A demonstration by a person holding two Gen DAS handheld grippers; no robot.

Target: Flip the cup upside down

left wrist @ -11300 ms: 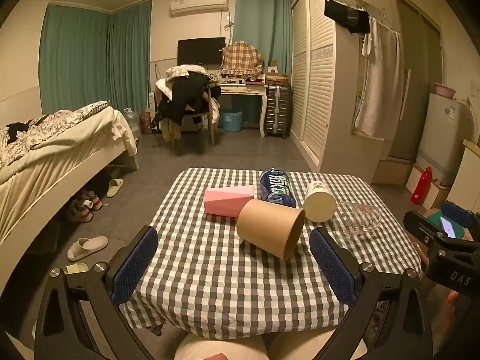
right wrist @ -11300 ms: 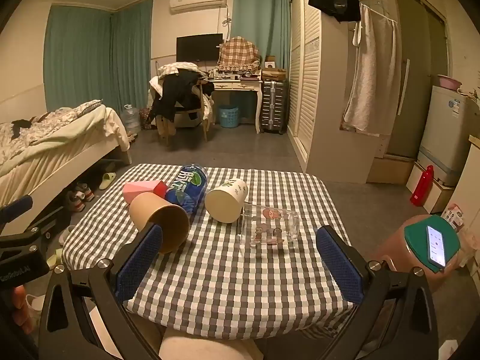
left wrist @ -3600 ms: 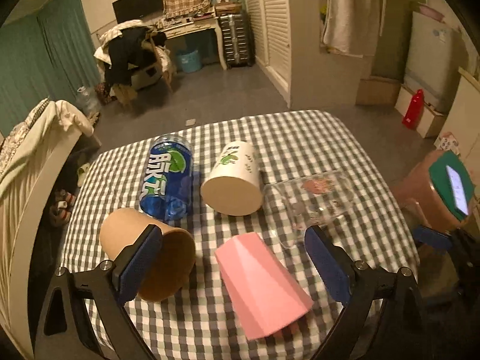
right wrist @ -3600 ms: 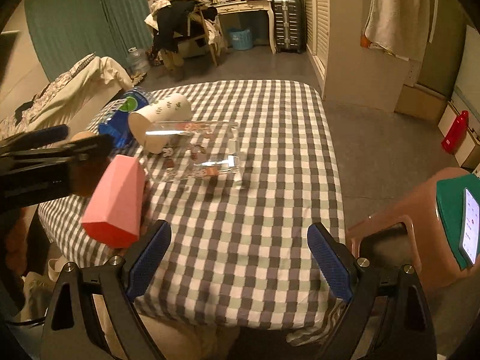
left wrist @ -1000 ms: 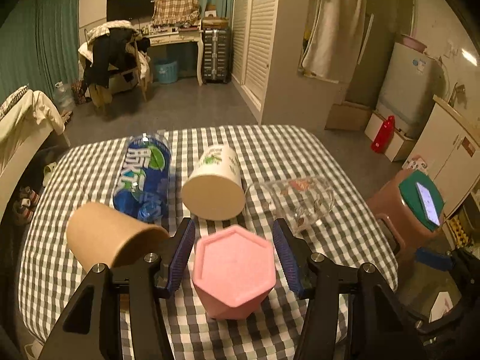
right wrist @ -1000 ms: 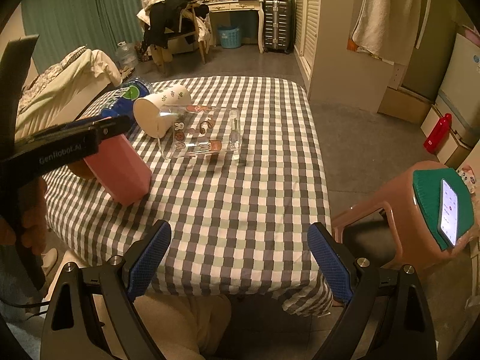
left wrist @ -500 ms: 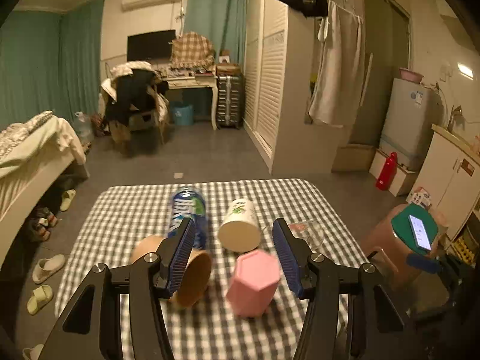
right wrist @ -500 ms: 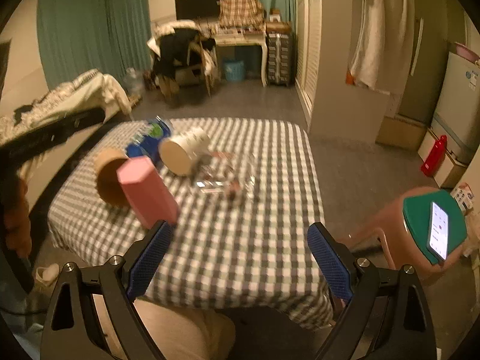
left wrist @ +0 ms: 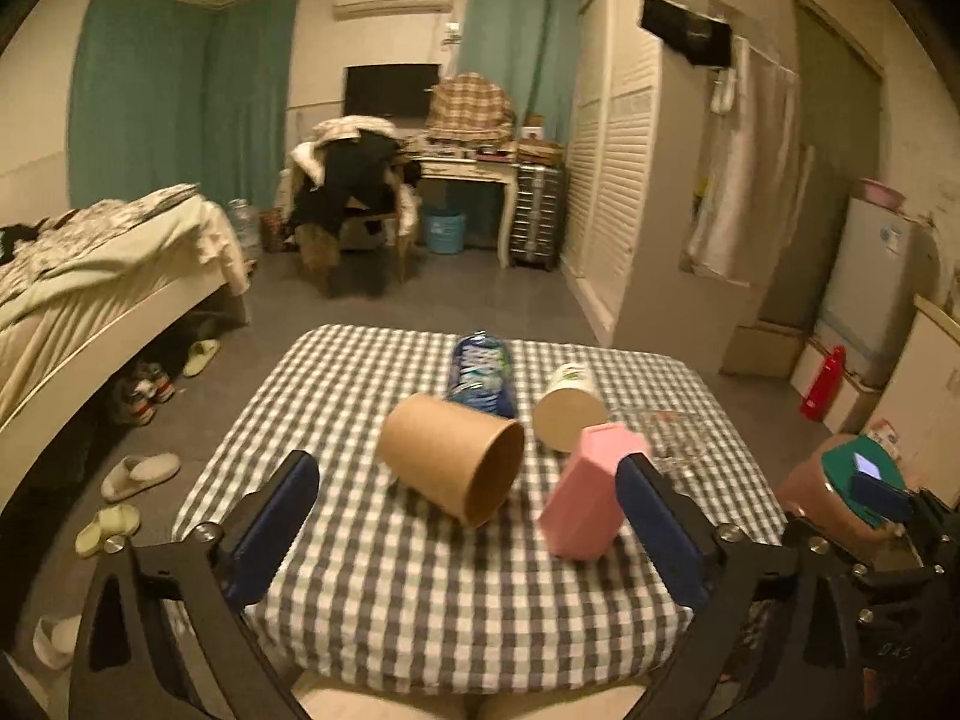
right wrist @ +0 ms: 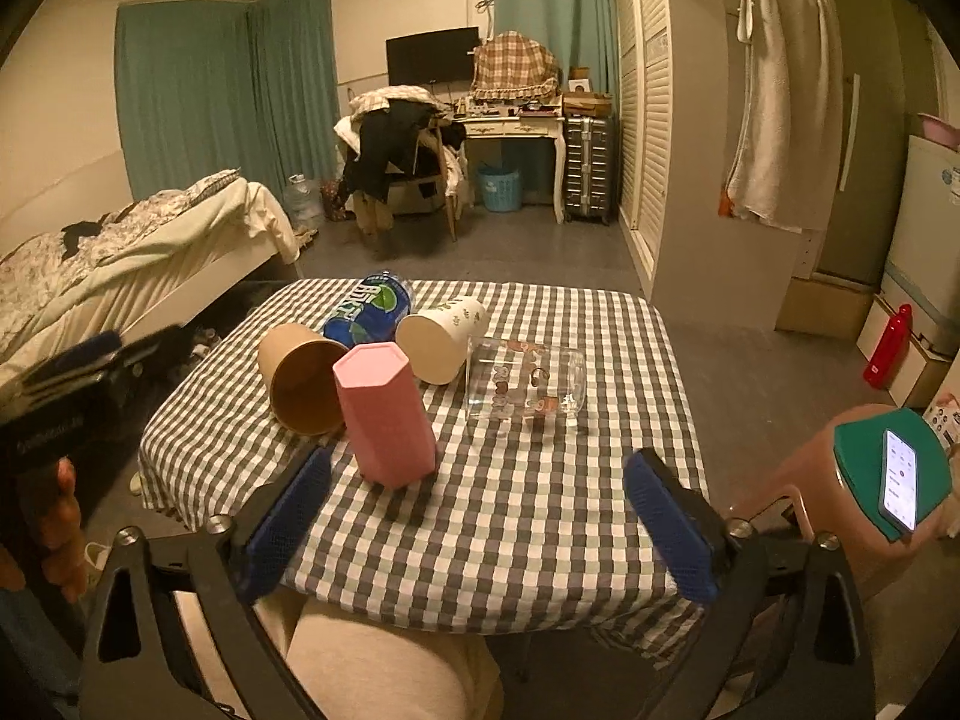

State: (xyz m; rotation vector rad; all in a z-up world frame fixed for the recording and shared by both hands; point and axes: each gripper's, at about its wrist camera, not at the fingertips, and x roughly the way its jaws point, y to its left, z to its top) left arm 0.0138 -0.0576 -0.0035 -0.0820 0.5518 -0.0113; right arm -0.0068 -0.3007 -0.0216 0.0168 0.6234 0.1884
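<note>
Five things sit on the checked table (right wrist: pixel 540 510), which fills the middle of both wrist views. Largest among them is the clear glass mug (right wrist: pixel 525 387), lying on its side toward the right half of the cloth. Next comes the brown paper cup (left wrist: pixel 453 456), also on its side, its open mouth turned toward the near edge. Behind it lies the blue bottle (left wrist: pixel 480 375), and just right of that the white paper cup (right wrist: pixel 441 339), tipped over with its base facing the cameras. The pink cup (right wrist: pixel 384 420) stands near the front of the table with its closed hexagonal end on top, leaning slightly, just beside the brown cup and free of both tools. The left gripper (left wrist: pixel 465 525) is spread wide with nothing between its blue pads. The right gripper (right wrist: pixel 477 519) hovers at the near edge, likewise spread and empty.
</note>
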